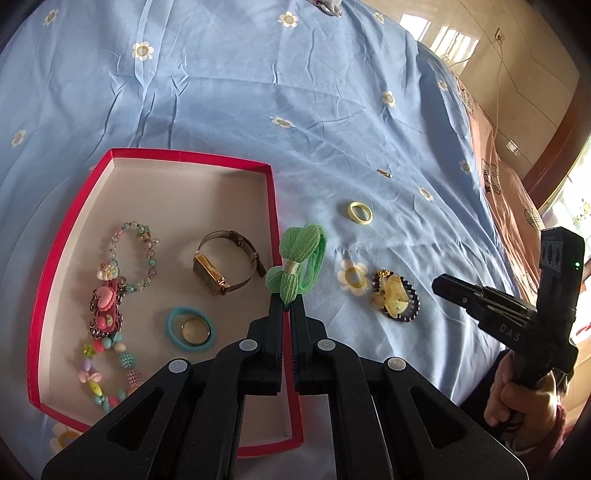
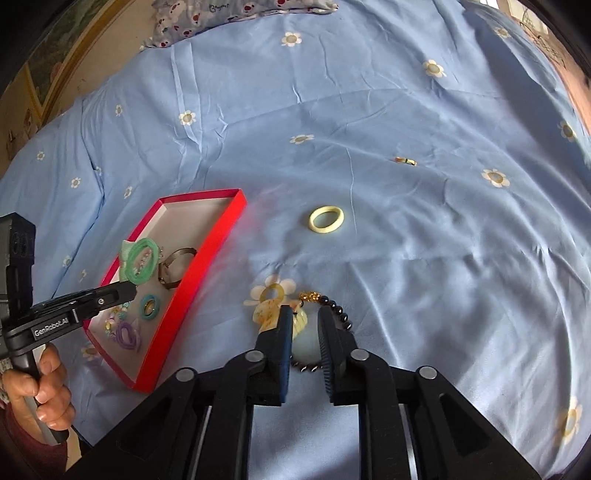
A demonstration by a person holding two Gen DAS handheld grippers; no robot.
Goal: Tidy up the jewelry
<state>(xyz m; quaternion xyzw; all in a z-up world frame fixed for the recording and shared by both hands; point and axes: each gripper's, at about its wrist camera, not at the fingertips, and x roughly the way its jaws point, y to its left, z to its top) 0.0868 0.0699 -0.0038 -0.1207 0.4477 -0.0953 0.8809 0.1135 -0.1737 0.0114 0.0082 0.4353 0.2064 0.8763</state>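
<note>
My left gripper (image 1: 287, 301) is shut on a green bow hair tie (image 1: 298, 260) and holds it above the right rim of the red box (image 1: 271, 206); it also shows in the right wrist view (image 2: 138, 264). In the box lie a beaded bracelet (image 1: 135, 254), a gold watch (image 1: 225, 267), a teal ring (image 1: 190, 328) and a colourful bead chain (image 1: 107, 332). My right gripper (image 2: 303, 314) is open, its fingers either side of a yellow pendant with black beads (image 2: 299, 319), also in the left wrist view (image 1: 395, 297). A pale yellow ring (image 2: 327, 219) lies farther out.
Everything lies on a blue flowered bedsheet (image 2: 406, 110). A small gold item (image 2: 405, 161) lies far right on the sheet. A pillow (image 2: 221, 11) sits at the far edge. The bed's right edge shows in the left wrist view (image 1: 480, 155).
</note>
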